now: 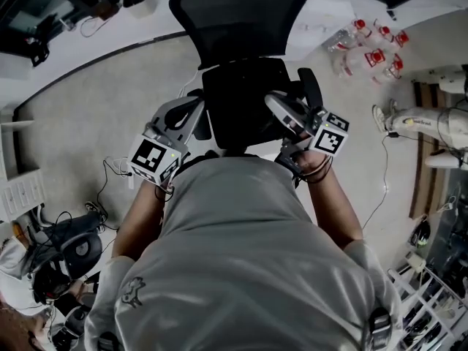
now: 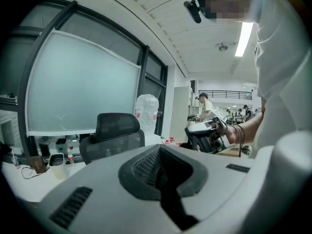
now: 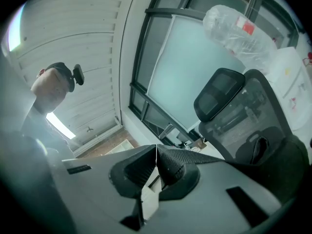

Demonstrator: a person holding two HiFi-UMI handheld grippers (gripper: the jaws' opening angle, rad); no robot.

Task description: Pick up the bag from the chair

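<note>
A black bag (image 1: 245,101) rests on the seat of a black mesh office chair (image 1: 241,13) straight ahead of me in the head view. My left gripper (image 1: 199,119) reaches the bag's left edge and my right gripper (image 1: 272,101) its right edge. In the left gripper view the left gripper (image 2: 160,172) has its jaws together, and nothing shows between them. The right gripper (image 3: 156,165) is also shut, pads meeting along a thin line. Beyond it the bag (image 3: 273,160) and the chair's back (image 3: 234,101) show. Whether either gripper pinches the bag's fabric is hidden.
Bottles with red caps (image 1: 373,50) lie on the floor at the upper right. Cables (image 1: 110,170) trail on the left, near a second chair (image 1: 73,247). A white desk (image 1: 110,28) curves behind the chair. White equipment (image 1: 424,119) stands at the right.
</note>
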